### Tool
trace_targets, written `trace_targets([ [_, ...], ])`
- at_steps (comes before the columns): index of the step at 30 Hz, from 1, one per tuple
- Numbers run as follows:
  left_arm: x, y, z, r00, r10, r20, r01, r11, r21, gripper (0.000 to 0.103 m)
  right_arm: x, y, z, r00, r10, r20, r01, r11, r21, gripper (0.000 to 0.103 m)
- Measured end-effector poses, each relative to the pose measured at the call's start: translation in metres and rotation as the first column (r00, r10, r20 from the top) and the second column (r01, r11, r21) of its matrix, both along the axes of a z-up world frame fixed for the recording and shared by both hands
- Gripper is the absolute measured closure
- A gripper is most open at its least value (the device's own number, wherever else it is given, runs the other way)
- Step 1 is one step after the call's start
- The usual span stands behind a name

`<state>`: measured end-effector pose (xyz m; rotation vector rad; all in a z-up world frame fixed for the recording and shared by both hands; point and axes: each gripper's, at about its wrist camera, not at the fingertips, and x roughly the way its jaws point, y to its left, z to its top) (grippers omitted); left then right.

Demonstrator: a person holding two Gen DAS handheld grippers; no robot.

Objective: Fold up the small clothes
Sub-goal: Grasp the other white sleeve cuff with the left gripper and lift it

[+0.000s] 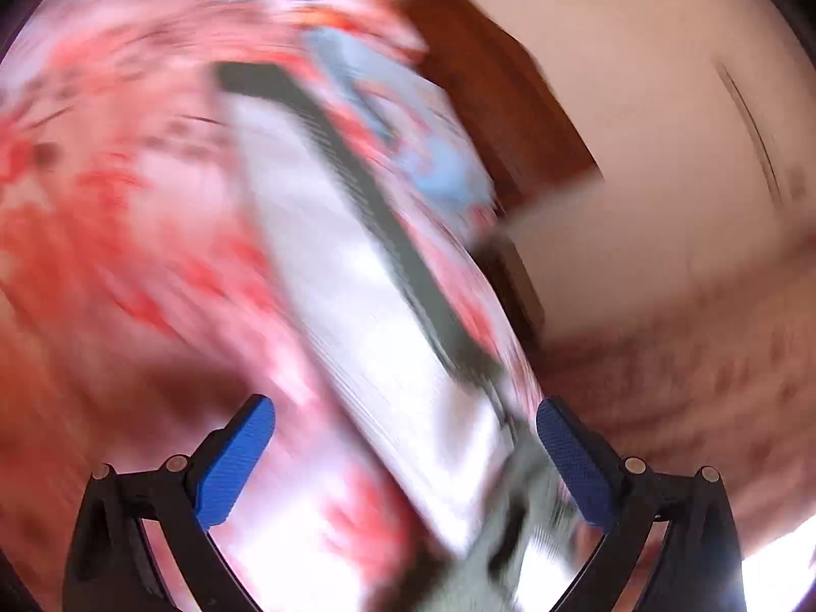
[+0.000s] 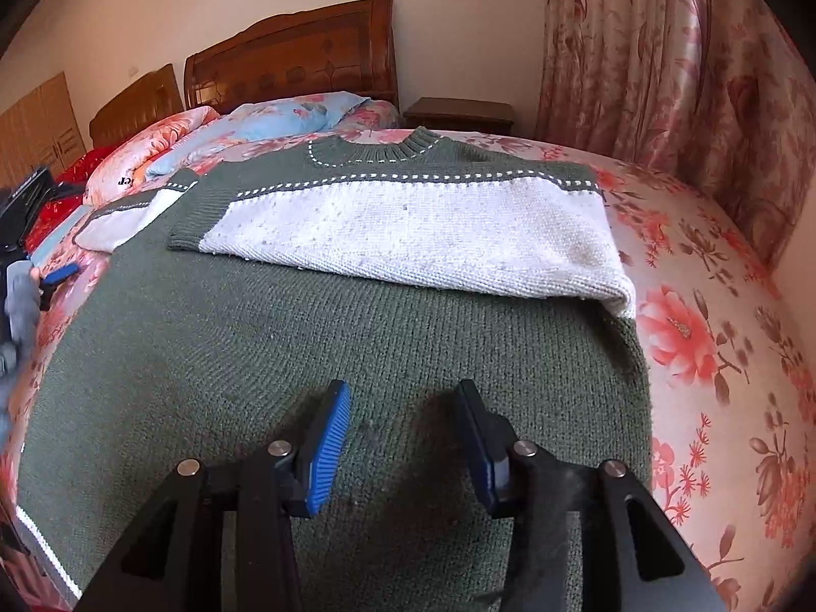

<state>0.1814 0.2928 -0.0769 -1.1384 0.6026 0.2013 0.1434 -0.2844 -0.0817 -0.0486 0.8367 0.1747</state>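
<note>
A green and white knitted sweater (image 2: 326, 336) lies flat on the bed, collar toward the headboard. One white sleeve (image 2: 423, 234) is folded across its chest; the other sleeve (image 2: 132, 211) sticks out to the left. My right gripper (image 2: 403, 392) hovers over the green lower body, open, with nothing between its blue pads. My left gripper (image 2: 60, 271) shows at the far left edge beside the sweater. The left wrist view is heavily motion-blurred: my left gripper (image 1: 403, 405) stands wide open there, with a smeared white and green part of the sweater (image 1: 387, 316) beyond it.
The bed has a pink floral sheet (image 2: 704, 336). Pillows and a folded quilt (image 2: 219, 137) lie before the wooden headboard (image 2: 290, 61). A dark nightstand (image 2: 459, 112) and floral curtains (image 2: 663, 61) stand on the right. A gloved hand (image 2: 20, 296) is at the left edge.
</note>
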Motion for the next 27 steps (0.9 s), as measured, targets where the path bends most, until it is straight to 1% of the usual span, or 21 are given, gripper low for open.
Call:
trace_targets([
  [2, 0.001, 0.034, -0.009, 0.998, 0.066, 0.001, -0.066, 0.997, -0.049, 0.0, 0.001, 0.0, 0.0, 1.0, 0.0, 0.0, 0.0, 1.0, 0.004, 0.059],
  [5, 0.014, 0.062, -0.009, 0.992, 0.123, -0.017, -0.123, 0.992, -0.028, 0.0, 0.002, 0.002, -0.001, 1.0, 0.003, 0.001, -0.003, 1.0, -0.003, 0.057],
  [6, 0.024, 0.074, -0.01, 0.991, 0.136, -0.013, -0.136, 0.99, -0.03, 0.0, 0.002, 0.002, -0.001, 1.0, 0.005, 0.001, -0.005, 1.0, -0.004, 0.056],
  [8, 0.039, 0.086, -0.014, 0.993, 0.119, -0.005, -0.119, 0.991, -0.064, 0.0, 0.002, 0.002, -0.001, 1.0, 0.006, 0.001, -0.006, 1.0, 0.0, 0.056],
  [10, 0.056, 0.091, -0.015, 0.997, 0.077, 0.004, -0.076, 0.995, -0.064, 0.0, 0.002, 0.001, -0.001, 1.0, 0.006, 0.001, -0.006, 1.0, 0.003, 0.056],
  [11, 0.063, 0.096, -0.016, 0.999, 0.05, -0.006, -0.05, 0.996, -0.078, 0.0, 0.002, 0.001, -0.001, 1.0, 0.006, 0.001, -0.006, 1.0, 0.003, 0.056],
  [12, 0.068, 0.1, -0.025, 0.998, 0.03, -0.052, -0.036, 0.993, -0.113, 0.0, 0.002, 0.001, -0.001, 1.0, 0.006, 0.001, -0.006, 1.0, 0.005, 0.056],
  [13, 0.066, 0.101, -0.028, 0.998, 0.05, -0.048, -0.055, 0.99, -0.127, 0.0, 0.002, 0.001, -0.001, 1.0, 0.007, 0.001, -0.007, 1.0, 0.006, 0.056],
  [14, 0.06, 0.1, -0.026, 0.996, 0.083, -0.029, -0.086, 0.988, -0.126, 0.0, 0.002, 0.0, -0.001, 1.0, 0.007, 0.001, -0.007, 1.0, 0.008, 0.056],
  [15, 0.05, 0.095, -0.018, 0.992, 0.126, 0.013, -0.124, 0.986, -0.107, 0.0, 0.002, 0.0, -0.001, 1.0, 0.007, 0.001, -0.007, 1.0, 0.01, 0.056],
  [17, 0.042, 0.081, 0.0, 0.989, 0.136, 0.058, -0.133, 0.989, -0.059, 0.0, 0.002, 0.0, -0.001, 1.0, 0.009, 0.001, -0.009, 1.0, 0.016, 0.055],
  [18, 0.039, 0.068, 0.016, 0.988, 0.124, 0.092, -0.124, 0.992, -0.012, 0.0, 0.002, 0.0, -0.001, 1.0, 0.01, 0.001, -0.01, 1.0, 0.018, 0.055],
  [19, 0.035, 0.047, 0.037, 0.987, 0.081, 0.139, -0.09, 0.994, 0.061, 0.0, 0.002, -0.001, -0.001, 1.0, 0.012, 0.001, -0.012, 1.0, 0.021, 0.054],
  [20, 0.034, 0.027, 0.056, 0.984, 0.031, 0.173, -0.053, 0.991, 0.125, 0.0, 0.002, -0.001, -0.001, 1.0, 0.016, 0.0, -0.016, 1.0, 0.024, 0.052],
  [21, 0.036, -0.001, 0.078, 0.976, -0.052, 0.212, 0.007, 0.978, 0.208, 0.0, 0.002, -0.001, -0.001, 1.0, 0.019, 0.0, -0.019, 0.999, 0.027, 0.052],
  [22, 0.038, -0.038, 0.104, 0.953, -0.174, 0.247, 0.094, 0.947, 0.306, 0.0, 0.002, -0.001, -0.001, 1.0, 0.02, 0.0, -0.02, 0.999, 0.028, 0.051],
  [23, 0.039, -0.068, 0.12, 0.93, -0.262, 0.259, 0.154, 0.915, 0.373, 0.0, 0.002, -0.001, -0.001, 1.0, 0.02, 0.0, -0.02, 0.999, 0.029, 0.051],
  [24, 0.041, -0.112, 0.141, 0.882, -0.391, 0.263, 0.242, 0.855, 0.459, 0.0, 0.002, -0.001, -0.001, 1.0, 0.02, 0.0, -0.02, 0.999, 0.03, 0.051],
  [25, 0.041, -0.149, 0.151, 0.835, -0.488, 0.255, 0.31, 0.8, 0.515, 0.0, 0.002, -0.001, -0.001, 1.0, 0.02, 0.0, -0.02, 0.999, 0.031, 0.051],
  [26, 0.041, -0.174, 0.155, 0.804, -0.543, 0.244, 0.349, 0.761, 0.547, 0.0, 0.001, -0.001, -0.001, 1.0, 0.02, 0.0, -0.02, 0.999, 0.031, 0.051],
  [27, 0.041, -0.223, 0.158, 0.735, -0.645, 0.211, 0.424, 0.679, 0.6, 0.0, 0.001, -0.001, -0.001, 1.0, 0.02, 0.0, -0.02, 0.999, 0.031, 0.051],
])
